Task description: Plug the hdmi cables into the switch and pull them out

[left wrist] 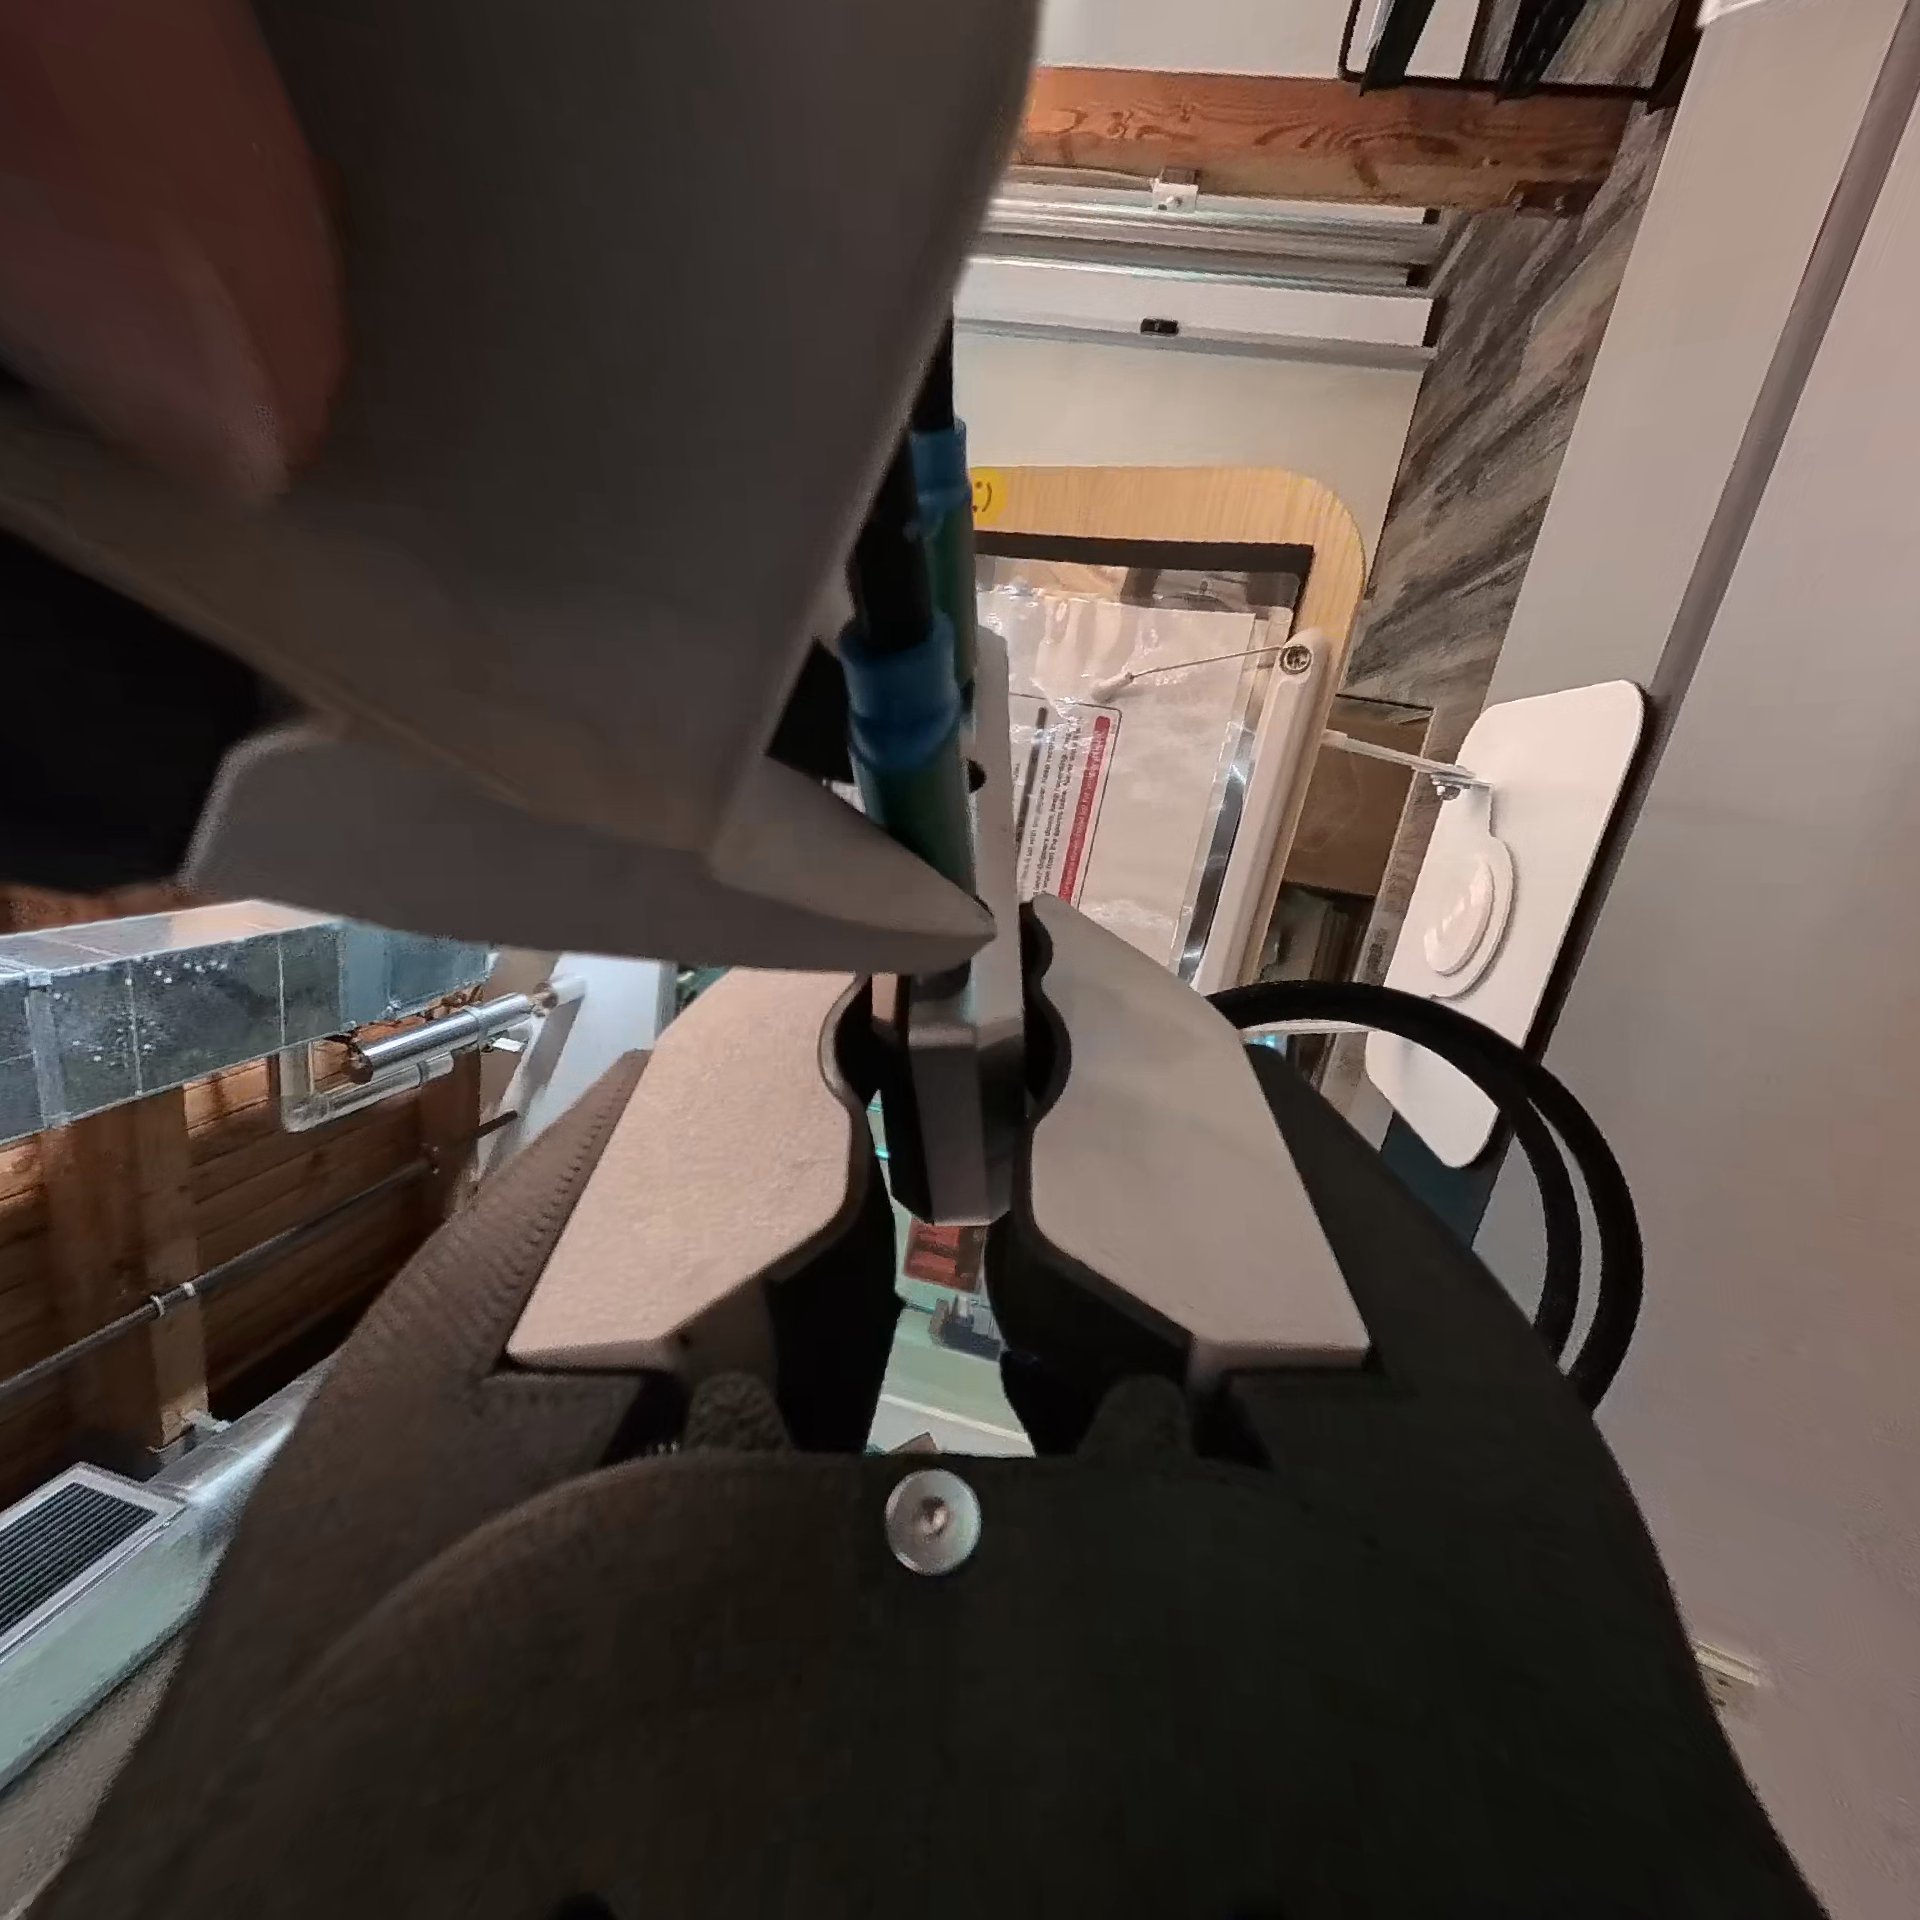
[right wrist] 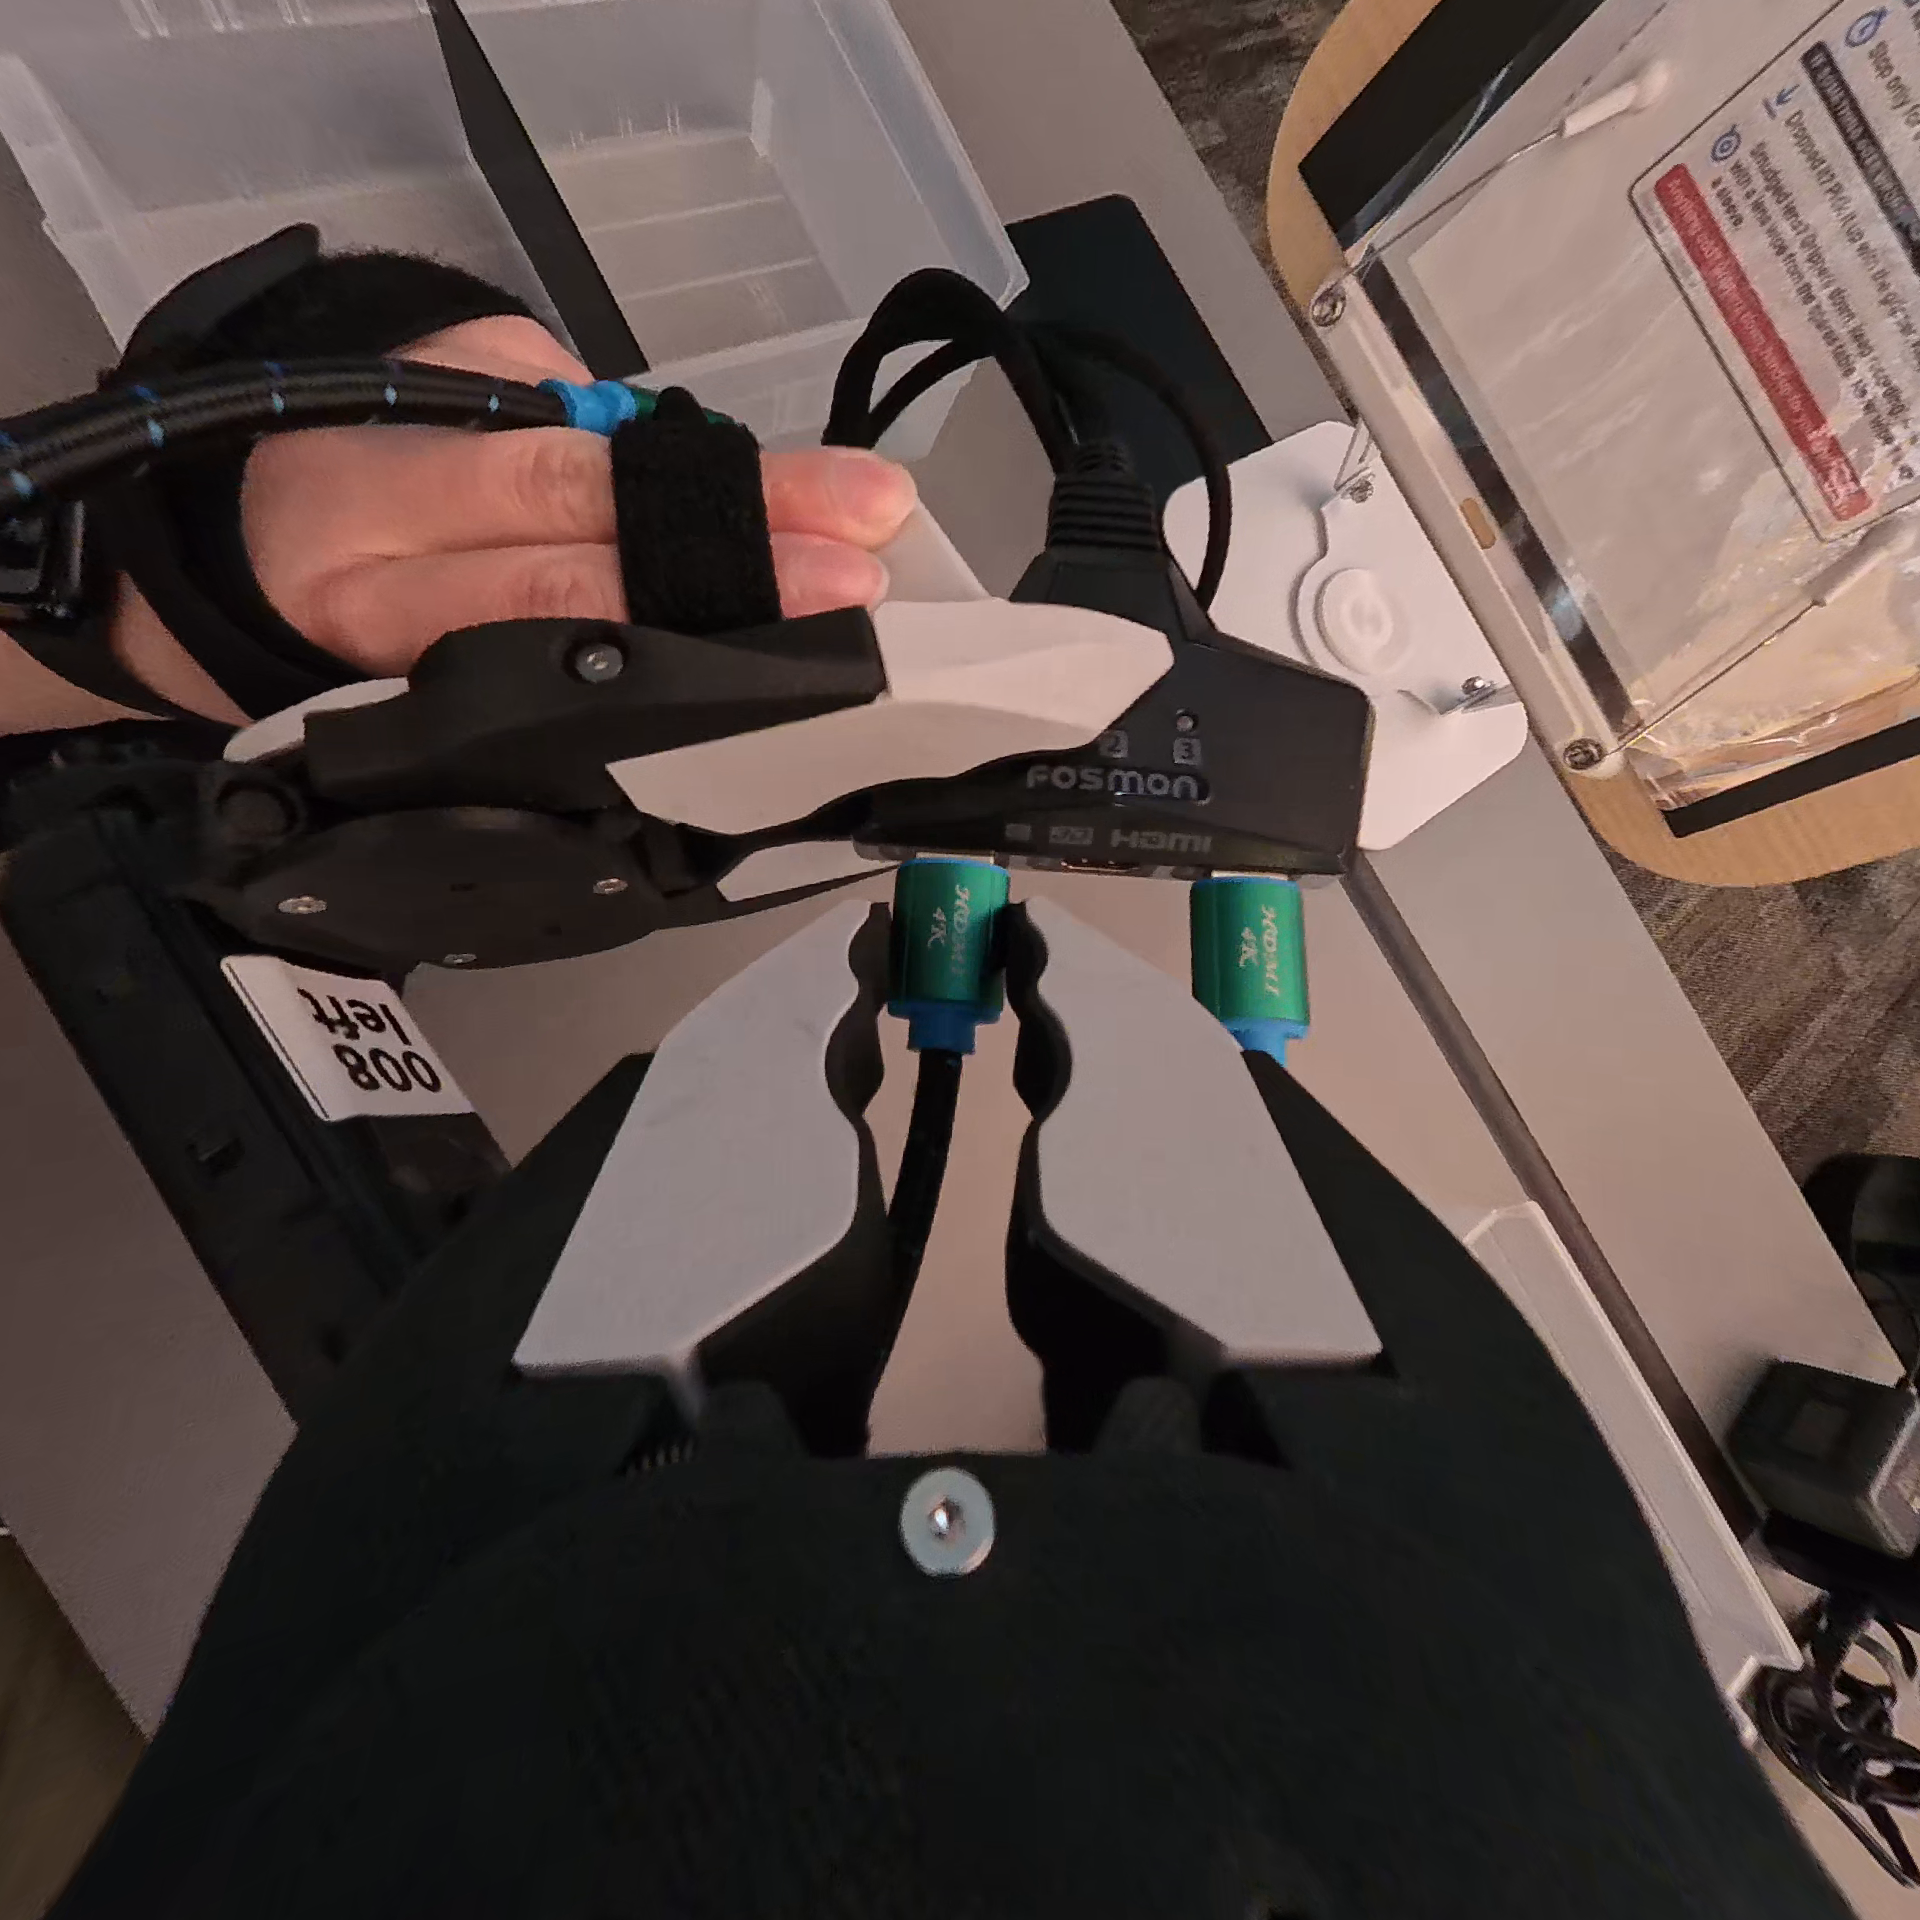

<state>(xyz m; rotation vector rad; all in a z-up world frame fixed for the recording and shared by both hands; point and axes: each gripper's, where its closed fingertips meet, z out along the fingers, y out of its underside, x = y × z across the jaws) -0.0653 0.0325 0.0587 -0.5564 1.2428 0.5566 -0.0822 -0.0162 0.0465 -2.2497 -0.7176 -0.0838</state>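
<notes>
In the right wrist view my left gripper (right wrist: 1039,758) comes in from the left, held by a hand (right wrist: 499,551), and is shut on the black HDMI switch (right wrist: 1247,758), holding it above the table. Two green HDMI plugs with blue collars sit in the switch's near edge. My right gripper (right wrist: 948,925) is shut on the left plug (right wrist: 948,940). The right plug (right wrist: 1247,961) hangs free of any gripper, and the port between them is empty. In the left wrist view my left gripper (left wrist: 951,966) clamps the switch (left wrist: 951,1122) edge-on, and the right gripper's grey finger (left wrist: 623,468) fills the upper left.
The switch's own black cable (right wrist: 1039,353) loops behind it. A clear plastic bin (right wrist: 675,156) stands at the back. A white mounting plate (right wrist: 1351,623) and an acrylic sign holder (right wrist: 1662,416) on a round wooden top are to the right. Power adapters (right wrist: 1849,1455) lie beyond the table edge.
</notes>
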